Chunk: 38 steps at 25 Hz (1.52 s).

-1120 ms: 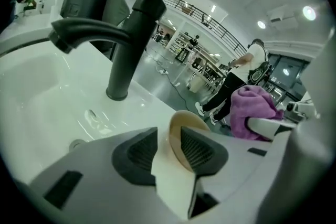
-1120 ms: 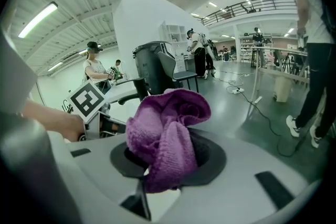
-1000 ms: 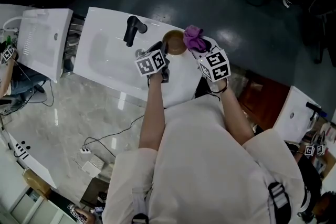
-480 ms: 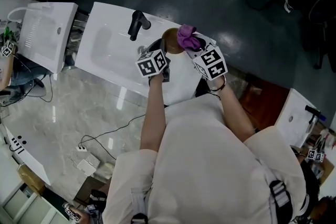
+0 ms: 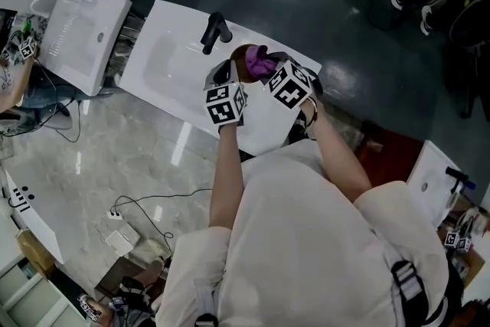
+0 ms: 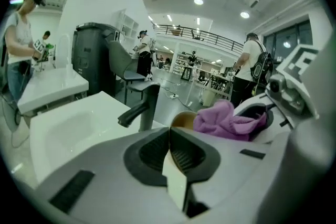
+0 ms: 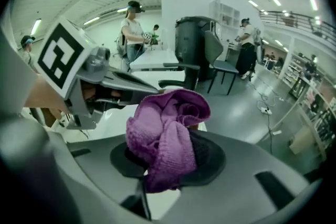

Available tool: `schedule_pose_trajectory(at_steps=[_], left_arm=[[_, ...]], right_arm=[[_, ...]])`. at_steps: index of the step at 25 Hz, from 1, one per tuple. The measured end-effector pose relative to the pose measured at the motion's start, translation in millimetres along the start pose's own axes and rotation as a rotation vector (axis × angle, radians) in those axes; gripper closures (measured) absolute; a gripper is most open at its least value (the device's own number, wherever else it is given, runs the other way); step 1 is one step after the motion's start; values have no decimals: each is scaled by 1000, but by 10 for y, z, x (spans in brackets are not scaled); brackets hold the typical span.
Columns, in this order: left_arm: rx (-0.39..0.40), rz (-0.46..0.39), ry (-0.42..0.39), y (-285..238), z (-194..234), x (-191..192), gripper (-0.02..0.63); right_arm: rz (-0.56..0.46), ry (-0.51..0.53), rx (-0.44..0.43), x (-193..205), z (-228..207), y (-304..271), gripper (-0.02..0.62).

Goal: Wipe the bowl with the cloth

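Observation:
A small brown bowl (image 5: 241,60) is held up over the white washbasin counter (image 5: 176,76), and my left gripper (image 5: 230,77) is shut on its rim. In the left gripper view the jaws pinch the bowl's near wall (image 6: 182,121) at the gripper (image 6: 169,140). My right gripper (image 5: 272,74) is shut on a bunched purple cloth (image 5: 259,64), which is pressed over the bowl's mouth. The cloth (image 7: 164,136) fills the right gripper view, clamped in that gripper (image 7: 167,157), and hides most of the bowl. The cloth (image 6: 227,121) lies against the bowl's right side.
A black faucet (image 5: 215,30) stands on the counter just left of the bowl, beside a sunken basin (image 5: 164,61). A second white washbasin (image 5: 84,33) sits further left. A black bin (image 6: 95,57), chairs and several people stand around. Cables (image 5: 145,207) lie on the floor.
My right gripper has carried the purple cloth leftward from beside the bowl onto its mouth. The left gripper keeps the bowl in hold.

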<state>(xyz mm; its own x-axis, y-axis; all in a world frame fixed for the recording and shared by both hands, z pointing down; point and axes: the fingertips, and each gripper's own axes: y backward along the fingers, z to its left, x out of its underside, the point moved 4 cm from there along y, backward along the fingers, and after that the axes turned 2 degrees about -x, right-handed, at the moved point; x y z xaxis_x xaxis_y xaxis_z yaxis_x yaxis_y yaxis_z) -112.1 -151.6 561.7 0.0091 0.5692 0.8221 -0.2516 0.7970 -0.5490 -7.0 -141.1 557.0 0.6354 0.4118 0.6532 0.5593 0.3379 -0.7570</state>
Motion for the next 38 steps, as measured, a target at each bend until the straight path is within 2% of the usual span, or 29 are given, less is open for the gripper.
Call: schedule_pose_trajectory(at_steps=[3,6,9,13,18,21,24,32,38], left_arm=[[-30,-18,-89,108,-44,-46,591],[-22,-28,-65,165,-73,-45,591],[-13,-41,29,205,-12,-41,591],[-9,-66,183,268,170,-28,591],[-21,-79,233,310,262,1,591],[-16,-78,220,324,224,16,592],[-6,-67,183,334,193,32,592],[-41,-72,90,448,249,-8,592],[-67,-89,40,490,301,-87,592]], right_arm=[[134,96,-47,-104,104,-120,472],[165,215,7,-233,140,-189,452],[110,293,76,-304,160,-203,413],[9,292,76,-365,230,-154,368],[-93,288,26,-487,314,-70,361],[-101,366,26,-545,379,-60,426],[-92,420,71,-596,375,-108,445],[-59,400,165,-622,268,-178,462],[-3,381,142,-518,311,-166,466]])
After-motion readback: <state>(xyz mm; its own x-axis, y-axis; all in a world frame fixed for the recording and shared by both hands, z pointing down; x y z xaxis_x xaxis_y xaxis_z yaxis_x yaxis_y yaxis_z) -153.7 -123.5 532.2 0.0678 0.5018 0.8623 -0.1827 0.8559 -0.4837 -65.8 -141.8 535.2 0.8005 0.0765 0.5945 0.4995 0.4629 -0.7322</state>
